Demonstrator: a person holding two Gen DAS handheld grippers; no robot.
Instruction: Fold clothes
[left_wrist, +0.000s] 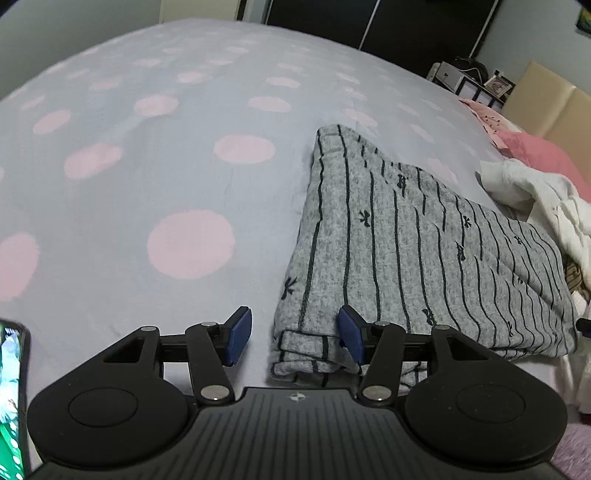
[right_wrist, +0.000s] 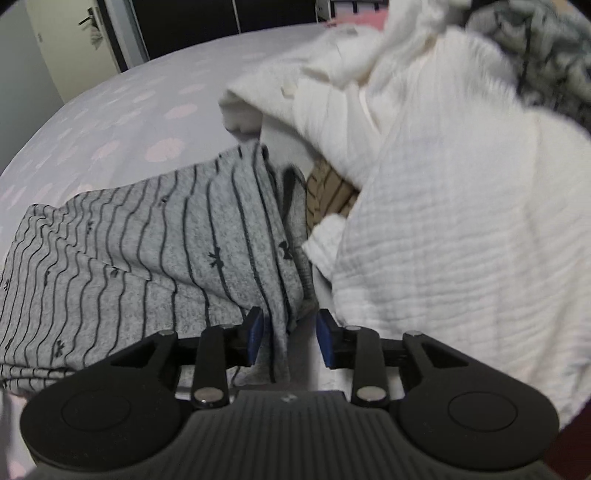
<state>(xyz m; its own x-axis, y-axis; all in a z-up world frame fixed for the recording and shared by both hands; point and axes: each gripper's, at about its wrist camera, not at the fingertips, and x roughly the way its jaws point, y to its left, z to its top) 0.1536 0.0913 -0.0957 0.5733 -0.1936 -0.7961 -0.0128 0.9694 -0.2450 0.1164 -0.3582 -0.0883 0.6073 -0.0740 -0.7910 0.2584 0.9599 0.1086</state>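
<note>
1. So the folded grey striped garment (left_wrist: 406, 251) lay on the polka-dot bedsheet (left_wrist: 147, 166), beside a white garment (right_wrist: 443, 203).
2. Left gripper (left_wrist: 295, 338) was spread, straddling its corner (pads not pressing).
3. Right gripper (right_wrist: 290, 341) was apart too, with a grey fold hanging loose between.

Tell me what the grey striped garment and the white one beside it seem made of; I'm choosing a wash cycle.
Grey striped garment: looks like a soft heathered jersey knit, matte, with a speckled surface under the printed lines. White garment: seems a crinkled cotton gauze or waffle weave, judging by its fine ridged texture. Fibre content cannot be told.

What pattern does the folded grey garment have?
Thin dark stripes with small black bows on the grey garment, clearest in the left wrist view.
</note>
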